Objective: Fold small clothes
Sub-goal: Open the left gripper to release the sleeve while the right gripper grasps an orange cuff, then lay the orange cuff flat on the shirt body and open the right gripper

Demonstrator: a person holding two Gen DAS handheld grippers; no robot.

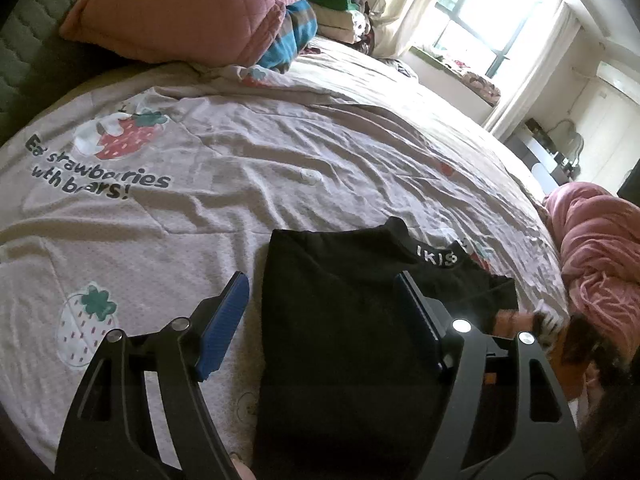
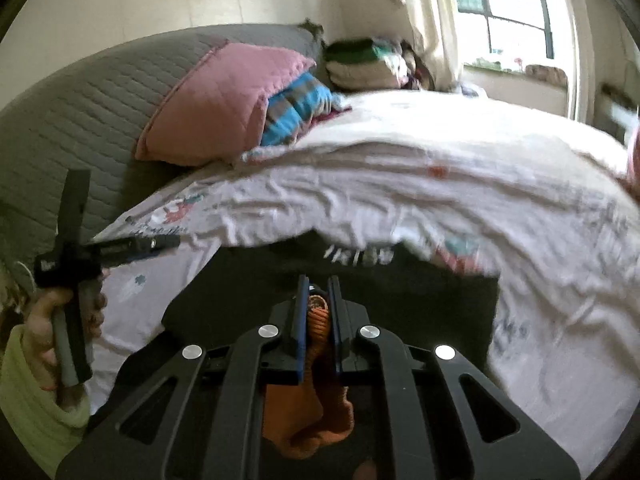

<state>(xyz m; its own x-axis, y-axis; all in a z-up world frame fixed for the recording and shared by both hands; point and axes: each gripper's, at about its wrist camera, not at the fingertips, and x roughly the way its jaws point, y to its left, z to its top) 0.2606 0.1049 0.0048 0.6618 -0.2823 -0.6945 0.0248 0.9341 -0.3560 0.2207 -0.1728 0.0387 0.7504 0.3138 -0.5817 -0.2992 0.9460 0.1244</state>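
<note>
The bed (image 1: 280, 152), spread with a strawberry-print sheet, carries the work. Near its near edge lies a black garment (image 1: 340, 340), already doubled into a flat, squarish stack with a white-lettered waistband along its far side; that piece looks folded. By this judgement one item is done and the next is just being taken up, so the folding of it is all still ahead.

That next item is a small orange garment (image 2: 316, 396), bunched and hanging over the black one. The right gripper (image 2: 318, 304) is clenched on it, blue pads pinching the cloth.

The left gripper (image 1: 320, 320) stands released above the black garment's left edge, one finger over the sheet, nothing between its pads.
</note>
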